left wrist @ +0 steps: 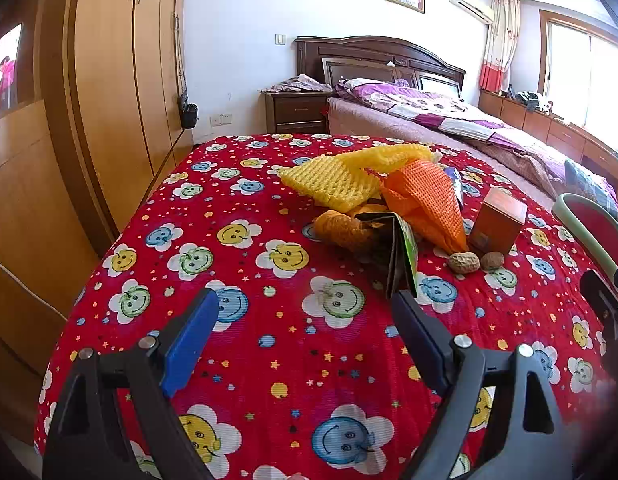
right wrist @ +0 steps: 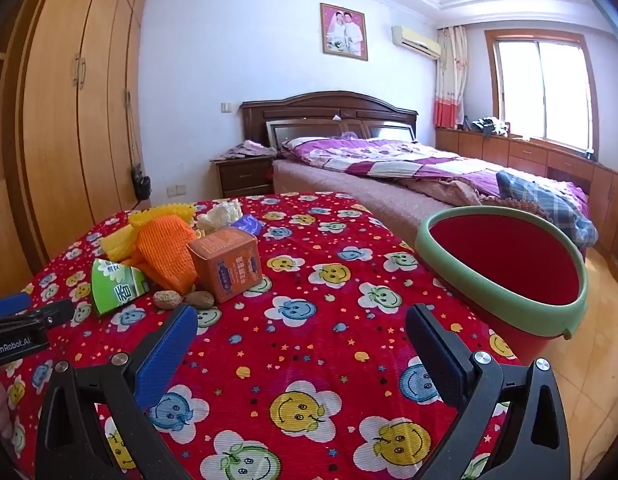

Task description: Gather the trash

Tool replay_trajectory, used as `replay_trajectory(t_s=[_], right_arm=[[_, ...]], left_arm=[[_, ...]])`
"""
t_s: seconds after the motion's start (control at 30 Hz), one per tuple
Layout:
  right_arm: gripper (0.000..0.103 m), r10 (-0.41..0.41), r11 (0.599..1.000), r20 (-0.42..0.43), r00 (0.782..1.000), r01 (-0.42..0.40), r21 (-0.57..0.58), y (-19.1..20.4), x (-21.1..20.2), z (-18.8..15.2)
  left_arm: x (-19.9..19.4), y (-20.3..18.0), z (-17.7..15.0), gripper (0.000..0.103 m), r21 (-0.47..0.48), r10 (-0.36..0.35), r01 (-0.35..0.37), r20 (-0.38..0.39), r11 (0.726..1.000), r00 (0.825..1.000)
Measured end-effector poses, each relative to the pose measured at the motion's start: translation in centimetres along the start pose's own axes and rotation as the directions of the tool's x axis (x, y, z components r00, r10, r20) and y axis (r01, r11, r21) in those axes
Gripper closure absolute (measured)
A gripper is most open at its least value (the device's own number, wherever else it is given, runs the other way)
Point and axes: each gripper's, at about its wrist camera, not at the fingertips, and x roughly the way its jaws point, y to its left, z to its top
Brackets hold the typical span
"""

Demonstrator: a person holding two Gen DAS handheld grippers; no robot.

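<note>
Both the left tongs (left wrist: 305, 312) and the right tongs (right wrist: 301, 332) tilt downward, jaws spread wide and empty.

Daylight is pouring through a wood-framed window (right wrist: 543, 88), with a curtain (right wrist: 451, 76) hanging beside it. White walls are carrying a framed photo (right wrist: 344, 31) and an air conditioner (right wrist: 415, 41). A bed (right wrist: 389, 160) with a dark headboard (right wrist: 329, 114) is standing beside a nightstand (right wrist: 245, 176). A tall wardrobe (right wrist: 77, 112) is lining the left wall, low cabinets (right wrist: 529, 156) are running under the window.
</note>
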Motion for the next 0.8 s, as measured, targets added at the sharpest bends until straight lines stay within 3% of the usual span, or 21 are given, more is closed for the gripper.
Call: replay_trajectory(t_s=[0.8], right_arm=[[0.000, 0.005, 1.000, 0.007, 1.000, -0.005, 0.003, -0.03, 0.06, 0.11]], left_arm=[[-0.40, 0.46, -0.05, 0.014, -0.009, 0.006, -0.006, 0.007, 1.000, 1.000]])
